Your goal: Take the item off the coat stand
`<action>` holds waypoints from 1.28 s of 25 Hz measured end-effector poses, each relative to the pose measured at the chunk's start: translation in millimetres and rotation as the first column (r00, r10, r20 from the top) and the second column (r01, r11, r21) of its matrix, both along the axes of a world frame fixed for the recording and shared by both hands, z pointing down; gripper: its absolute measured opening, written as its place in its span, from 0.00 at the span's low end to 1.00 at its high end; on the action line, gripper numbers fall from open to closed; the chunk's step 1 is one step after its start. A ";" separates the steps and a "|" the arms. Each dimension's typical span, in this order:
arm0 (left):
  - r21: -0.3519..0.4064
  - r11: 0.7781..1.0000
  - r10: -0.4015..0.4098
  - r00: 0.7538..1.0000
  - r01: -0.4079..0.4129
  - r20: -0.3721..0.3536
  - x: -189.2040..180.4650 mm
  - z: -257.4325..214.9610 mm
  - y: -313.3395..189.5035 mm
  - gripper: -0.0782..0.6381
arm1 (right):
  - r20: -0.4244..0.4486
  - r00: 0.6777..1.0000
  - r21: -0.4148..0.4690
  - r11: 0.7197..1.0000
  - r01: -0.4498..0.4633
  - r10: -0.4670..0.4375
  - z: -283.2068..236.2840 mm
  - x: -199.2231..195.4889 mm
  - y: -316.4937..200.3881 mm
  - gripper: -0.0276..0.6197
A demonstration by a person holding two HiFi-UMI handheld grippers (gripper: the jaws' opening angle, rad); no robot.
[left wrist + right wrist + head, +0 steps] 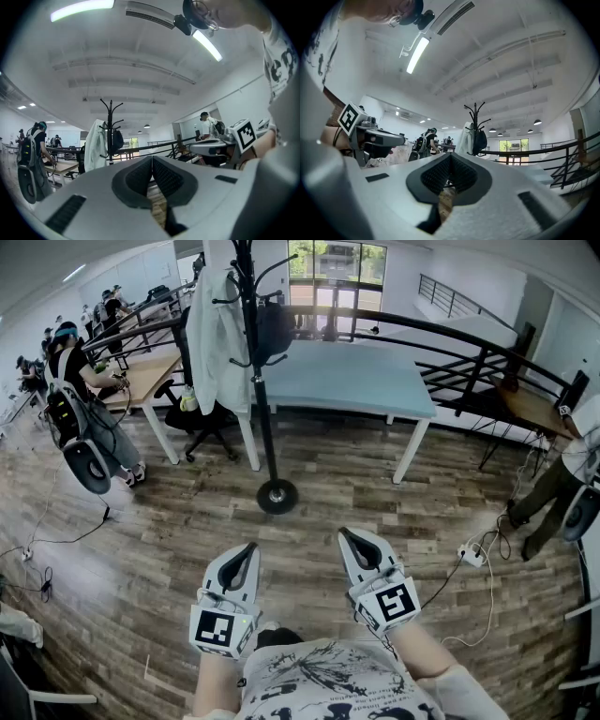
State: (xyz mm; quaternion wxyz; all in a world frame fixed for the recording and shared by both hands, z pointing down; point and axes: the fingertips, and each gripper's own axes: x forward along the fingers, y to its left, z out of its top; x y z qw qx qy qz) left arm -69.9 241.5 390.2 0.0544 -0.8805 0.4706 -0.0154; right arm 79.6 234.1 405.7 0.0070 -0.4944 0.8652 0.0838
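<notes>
A black coat stand (263,390) rises from a round base (277,496) on the wooden floor ahead of me. A white coat (217,338) hangs on its left side and a dark bag (275,332) on its right. My left gripper (248,550) and right gripper (345,535) are low in the head view, side by side, well short of the stand. Both are shut with nothing between the jaws. The left gripper view shows the coat (96,150) and bag (117,139) far beyond its closed tips (152,159). The right gripper view shows the stand (474,126) far beyond its closed tips (450,157).
A light blue table (356,381) stands right behind the stand, with a black railing (450,338) past it. A wooden desk (150,376) and an office chair (202,418) are at the left near a person (80,399). Another person (562,474) and floor cables (469,554) are at the right.
</notes>
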 end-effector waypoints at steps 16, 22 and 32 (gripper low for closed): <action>-0.026 1.000 0.001 1.000 -0.001 0.001 5.1 7.3 7.5 0.12 | 0.000 0.998 -0.012 0.998 0.064 -0.064 7.0 -2.4 16.1 0.03; -0.049 0.999 0.009 1.000 -0.009 0.002 11.4 14.1 -0.7 0.12 | 0.006 0.999 -0.053 0.997 0.049 -0.049 19.3 5.6 5.7 0.03; -0.042 0.999 -0.020 1.000 0.021 0.017 -6.5 18.2 -76.5 0.12 | 0.037 0.999 -0.041 0.999 0.020 -0.019 13.7 4.1 -85.2 0.03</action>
